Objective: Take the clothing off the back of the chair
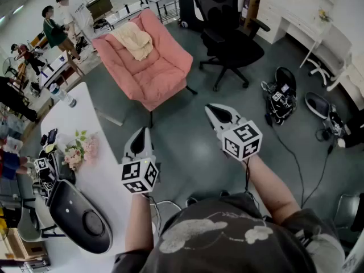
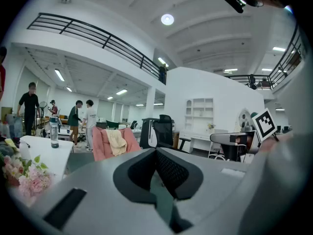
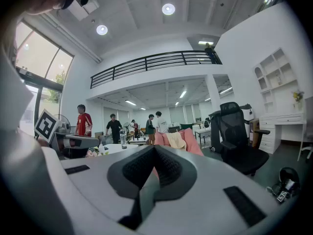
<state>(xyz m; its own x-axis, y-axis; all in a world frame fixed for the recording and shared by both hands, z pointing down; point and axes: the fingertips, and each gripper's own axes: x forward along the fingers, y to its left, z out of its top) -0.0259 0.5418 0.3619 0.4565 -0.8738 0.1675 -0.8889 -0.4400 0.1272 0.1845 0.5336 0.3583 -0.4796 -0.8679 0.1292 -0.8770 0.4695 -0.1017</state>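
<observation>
A pink cushioned chair (image 1: 156,73) stands on the grey floor ahead of me, with a cream garment (image 1: 135,40) draped over its back. Both grippers hover well short of it, apart from chair and cloth. My left gripper (image 1: 144,132) is shut with nothing in it, and so is my right gripper (image 1: 210,108). In the left gripper view the jaws (image 2: 156,152) meet, with the chair (image 2: 100,146) and garment (image 2: 116,142) small and far off. The right gripper view shows shut jaws (image 3: 155,149), with the chair (image 3: 191,142) and garment (image 3: 177,139) beyond.
A black office chair (image 1: 230,38) stands right of the pink one. A white table (image 1: 96,175) at my left holds flowers (image 1: 78,151), a water bottle (image 1: 62,95) and a black and white device (image 1: 79,218). Cables and gear (image 1: 281,95) lie on the floor at right. People (image 1: 55,26) stand far left.
</observation>
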